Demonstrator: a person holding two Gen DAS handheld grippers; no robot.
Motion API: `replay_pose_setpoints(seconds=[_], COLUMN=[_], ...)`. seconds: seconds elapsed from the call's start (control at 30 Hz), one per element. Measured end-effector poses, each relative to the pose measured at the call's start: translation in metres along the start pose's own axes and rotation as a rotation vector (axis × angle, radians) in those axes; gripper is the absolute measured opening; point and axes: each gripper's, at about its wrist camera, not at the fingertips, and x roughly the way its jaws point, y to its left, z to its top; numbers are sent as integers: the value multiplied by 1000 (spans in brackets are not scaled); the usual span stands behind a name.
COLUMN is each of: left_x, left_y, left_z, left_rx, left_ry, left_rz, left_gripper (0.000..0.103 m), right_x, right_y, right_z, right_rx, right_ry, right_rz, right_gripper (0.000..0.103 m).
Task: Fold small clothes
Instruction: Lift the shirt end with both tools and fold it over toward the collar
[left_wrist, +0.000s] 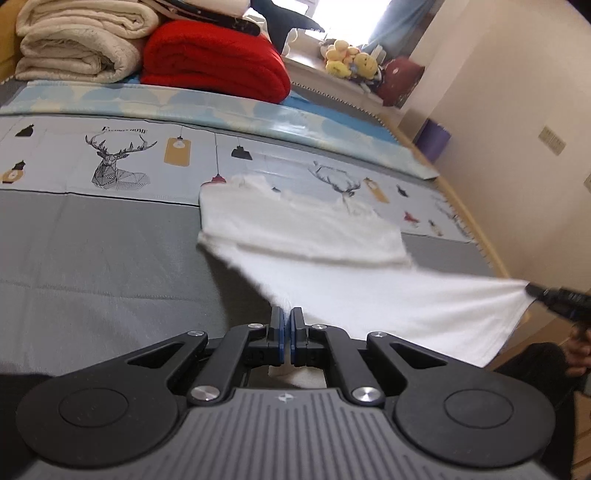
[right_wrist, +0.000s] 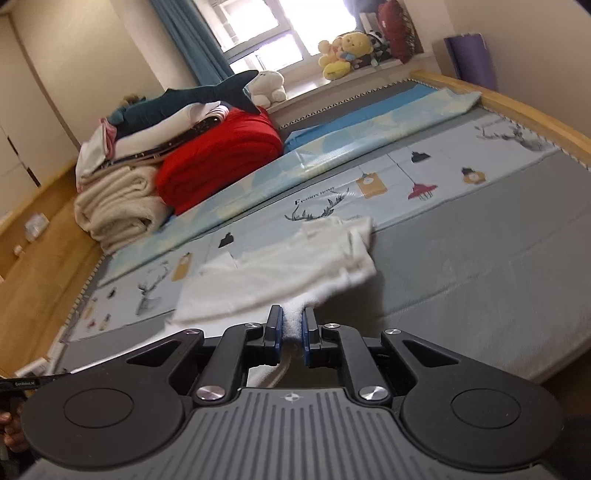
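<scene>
A small white garment (left_wrist: 306, 225) lies partly on the bed, its near edge lifted and stretched between both grippers. My left gripper (left_wrist: 287, 314) is shut on one corner of its hem. My right gripper (right_wrist: 292, 317) is shut on the other corner, with white cloth bunched between its pads; it also shows at the right edge of the left wrist view (left_wrist: 554, 295). The far half of the garment (right_wrist: 295, 262) rests folded on the bed, sleeves toward the patterned sheet.
The bed has a grey cover (left_wrist: 92, 266) and a deer-print sheet (left_wrist: 118, 162). A folded red blanket (left_wrist: 214, 62), cream blankets (left_wrist: 77, 40) and a plush shark (right_wrist: 192, 99) are stacked at the far side. Plush toys (right_wrist: 343, 51) sit on the windowsill. A wooden bed frame (right_wrist: 517, 107) borders the mattress.
</scene>
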Motion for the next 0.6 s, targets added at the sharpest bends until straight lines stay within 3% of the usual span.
replay_pose_setpoints(seconds=[0.17, 0.23, 0.4, 0.53, 0.6], left_x=[28, 57, 158, 238, 271], left_y=[13, 14, 35, 51, 74], left_z=[31, 57, 136, 189, 200], left_rx=[-75, -46, -92, -55, -128], left_ry=[33, 34, 135, 200, 218], left_rz=[43, 76, 111, 227, 209], left_gripper=[3, 3, 3, 3, 5], right_x=[12, 35, 128, 215, 258], right_y=[-8, -7, -9, -13, -19], right_z=[8, 20, 73, 119, 133], right_rx=[43, 23, 1, 5, 27], right_ry=[44, 71, 129, 173, 182], right_rz=[-44, -106, -174, -226, -268], right_gripper=[10, 10, 10, 11, 11])
